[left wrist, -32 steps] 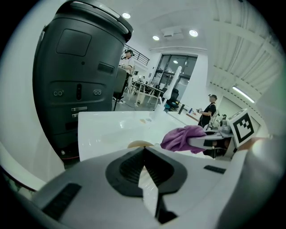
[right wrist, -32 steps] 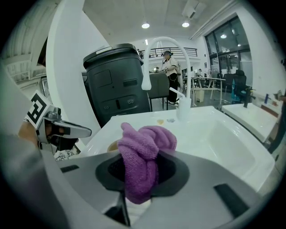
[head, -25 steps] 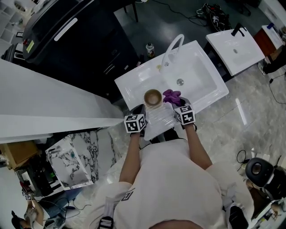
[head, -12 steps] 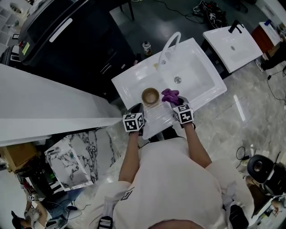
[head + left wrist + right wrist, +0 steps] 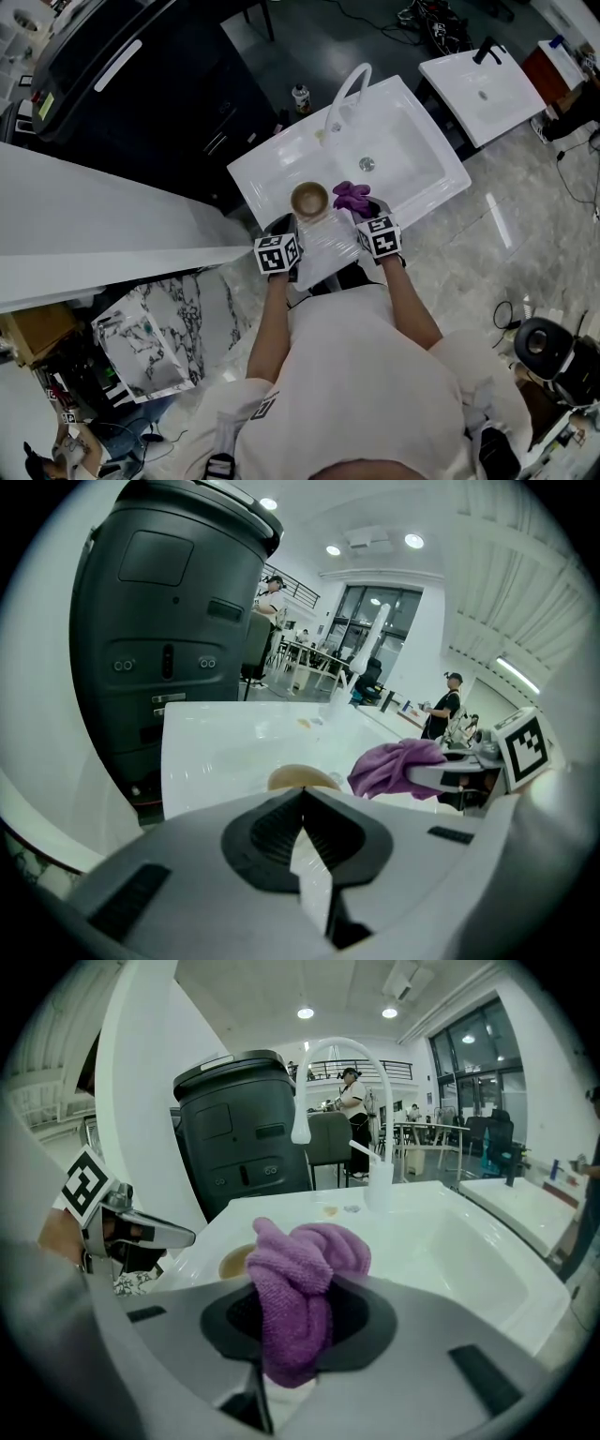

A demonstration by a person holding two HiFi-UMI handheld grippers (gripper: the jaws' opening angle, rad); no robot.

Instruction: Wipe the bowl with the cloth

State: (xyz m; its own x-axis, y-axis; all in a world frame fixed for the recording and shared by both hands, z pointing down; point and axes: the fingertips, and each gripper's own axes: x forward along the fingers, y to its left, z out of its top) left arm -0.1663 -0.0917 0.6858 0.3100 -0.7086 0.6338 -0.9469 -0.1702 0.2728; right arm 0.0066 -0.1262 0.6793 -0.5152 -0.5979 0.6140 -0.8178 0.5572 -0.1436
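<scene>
A tan bowl (image 5: 309, 199) stands on the white sink's (image 5: 272, 173) drainboard, left of the basin; in the left gripper view the bowl (image 5: 302, 777) shows just past the jaws. My left gripper (image 5: 302, 797) is shut, the jaws meeting with nothing between them, a little short of the bowl. My right gripper (image 5: 298, 1321) is shut on a bunched purple cloth (image 5: 305, 1274). That cloth (image 5: 352, 197) hangs just right of the bowl, at the sink's near edge. In the head view the two marker cubes, left (image 5: 277, 255) and right (image 5: 380, 237), sit side by side at the sink's front.
A white curved faucet (image 5: 345, 92) rises behind the basin (image 5: 394, 155) with its drain. A large black appliance (image 5: 159, 630) stands behind the sink at the left. A second white sink (image 5: 483, 94) is at the far right. People stand far off (image 5: 445, 700).
The head view has slid slightly. Both grippers, the bowl and the cloth keep their places relative to the sink.
</scene>
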